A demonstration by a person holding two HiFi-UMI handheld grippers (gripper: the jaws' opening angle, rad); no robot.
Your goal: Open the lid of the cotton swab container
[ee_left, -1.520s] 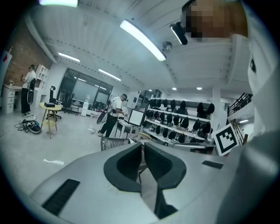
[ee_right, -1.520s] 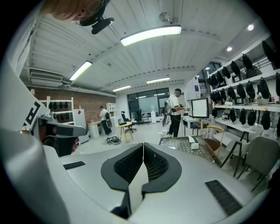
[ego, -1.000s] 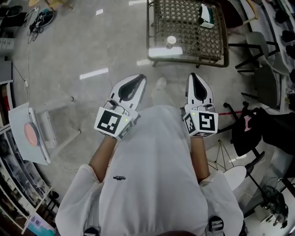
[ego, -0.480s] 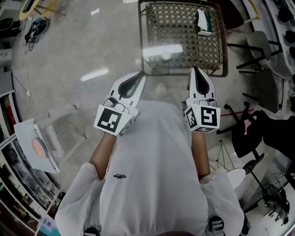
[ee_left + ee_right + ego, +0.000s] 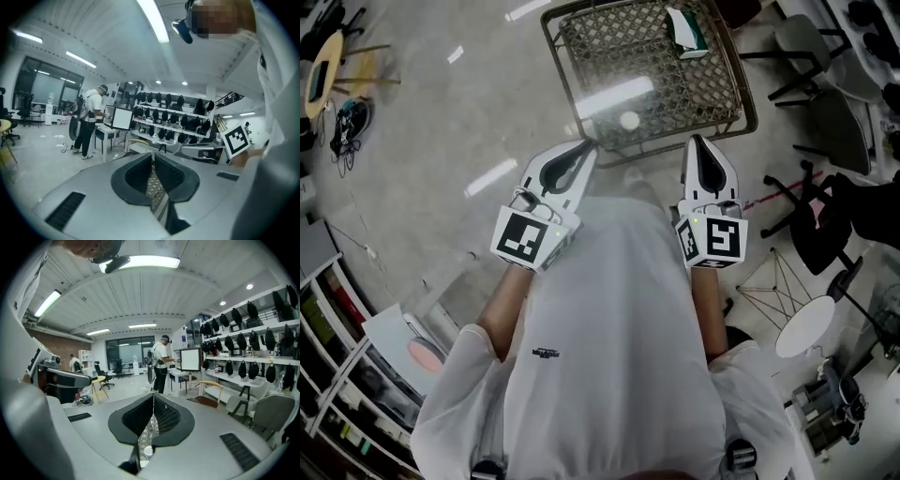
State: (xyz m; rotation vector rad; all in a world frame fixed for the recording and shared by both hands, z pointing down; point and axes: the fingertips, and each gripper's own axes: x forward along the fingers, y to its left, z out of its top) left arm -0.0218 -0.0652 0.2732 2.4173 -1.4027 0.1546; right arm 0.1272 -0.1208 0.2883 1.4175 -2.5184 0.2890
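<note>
Our left tongs point(image 5: 584, 150) are pressed fully together, holding nothing, tips at the near left corner of the desk point(image 5: 675, 89). The cotton swab container point(image 5: 628, 120), a small white round top seen from above, stands just inside the near edge, ahead between both tongs and slightly nearer the left. Our right tongs point(image 5: 697, 141) are likewise closed and empty.

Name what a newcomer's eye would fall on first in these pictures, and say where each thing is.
First, the two white tongs held out before the person's white shirt, left tongs and right tongs, both shut and empty. Just beyond them stands a wicker-lattice table, with a small round white container near its close edge and a green and white box at its far side.
</note>
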